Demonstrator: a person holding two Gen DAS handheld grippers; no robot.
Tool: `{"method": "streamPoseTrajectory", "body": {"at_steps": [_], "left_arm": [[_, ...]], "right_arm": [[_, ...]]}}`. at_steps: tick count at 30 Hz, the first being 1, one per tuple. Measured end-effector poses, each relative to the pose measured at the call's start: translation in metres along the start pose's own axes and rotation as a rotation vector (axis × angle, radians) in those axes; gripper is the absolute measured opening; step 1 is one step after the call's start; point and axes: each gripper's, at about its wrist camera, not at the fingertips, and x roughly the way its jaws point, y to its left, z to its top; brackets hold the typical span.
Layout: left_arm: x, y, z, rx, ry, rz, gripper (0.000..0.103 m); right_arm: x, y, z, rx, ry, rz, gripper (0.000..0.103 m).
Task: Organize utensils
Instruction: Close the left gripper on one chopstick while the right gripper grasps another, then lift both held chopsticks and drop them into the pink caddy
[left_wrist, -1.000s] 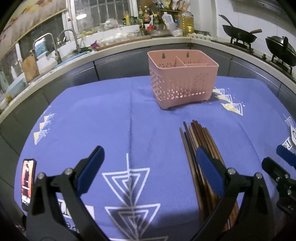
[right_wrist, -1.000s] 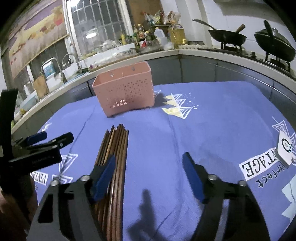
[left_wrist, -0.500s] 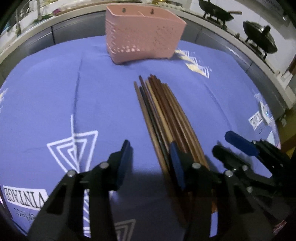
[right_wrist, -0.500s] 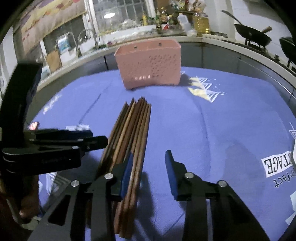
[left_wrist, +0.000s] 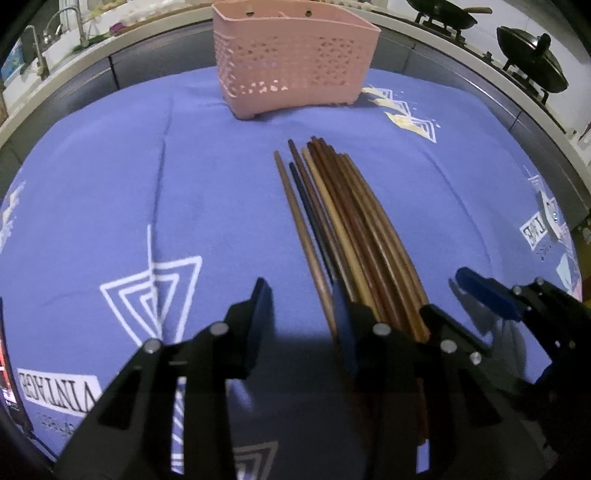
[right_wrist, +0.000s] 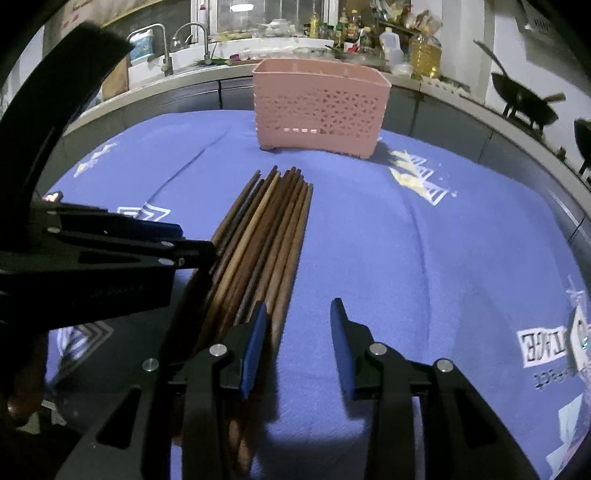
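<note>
Blue patterned cloth (left_wrist: 92, 192) on a kitchen table
Chopsticks (left_wrist: 354, 229) at centre, pink basket (left_wrist: 295, 55) above; left gripper (left_wrist: 301, 306) closing on nothing, right gripper (right_wrist: 297, 334) released.

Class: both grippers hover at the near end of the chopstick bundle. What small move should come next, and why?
Probably lower both and squeeze the chopsticks together: left gripper, closing, and right gripper each have only cloth between their fingers, flanking the bundle.

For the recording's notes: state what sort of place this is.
Most likely a home kitchen: a sink with taps on the counter, bottles of oil and sauces along the window, and woks on a stove behind the cloth-covered table.
</note>
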Motion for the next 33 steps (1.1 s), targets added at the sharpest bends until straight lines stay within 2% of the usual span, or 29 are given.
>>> {"method": "streamPoseTrajectory", "body": {"at_steps": [4,6,7,8,9,12,17,20,23,27,29,31,33], "left_arm": [[0.004,-0.003,0.004,0.006,-0.006,0.032,0.035],[0.006,-0.007,0.005,0.024,-0.019,0.065,0.035],[0.007,-0.008,0.005,0.03,-0.025,0.074,0.032],[0.005,-0.008,0.004,0.033,-0.032,0.081,0.022],[0.007,-0.005,0.005,0.042,-0.037,0.081,0.016],[0.003,0.005,0.002,0.05,-0.035,0.049,0.007],[-0.002,0.023,-0.005,0.068,-0.017,0.022,0.007],[0.002,0.029,0.003,0.053,-0.001,0.025,0.008],[0.009,0.033,0.018,0.045,0.008,0.026,0.008],[0.022,0.032,0.044,0.063,0.02,0.03,0.008],[0.029,0.029,0.055,0.094,0.0,0.032,0.008],[0.034,0.029,0.062,0.1,-0.017,0.013,0.007],[0.037,0.032,0.07,0.086,-0.021,-0.031,0.005]], "right_arm": [[0.002,-0.009,-0.001,0.034,0.01,0.001,0.037],[0.002,-0.003,-0.001,0.008,0.014,-0.003,0.036],[0.003,-0.001,-0.002,-0.006,0.018,-0.006,0.033],[0.005,0.0,-0.002,-0.014,0.025,-0.005,0.031],[0.005,-0.004,-0.003,0.001,0.024,0.001,0.03],[0.005,-0.022,-0.005,0.058,0.036,-0.008,0.028],[0.003,-0.038,-0.004,0.067,0.054,-0.013,0.028],[0.012,-0.046,0.008,0.07,0.075,0.026,0.028],[0.031,-0.057,0.03,0.121,0.107,0.089,0.028],[0.053,-0.066,0.059,0.129,0.131,0.094,0.028],[0.064,-0.07,0.073,0.122,0.141,0.083,0.028],[0.072,-0.069,0.083,0.096,0.146,0.09,0.007],[0.077,-0.07,0.089,0.098,0.161,0.127,0.005]]}}
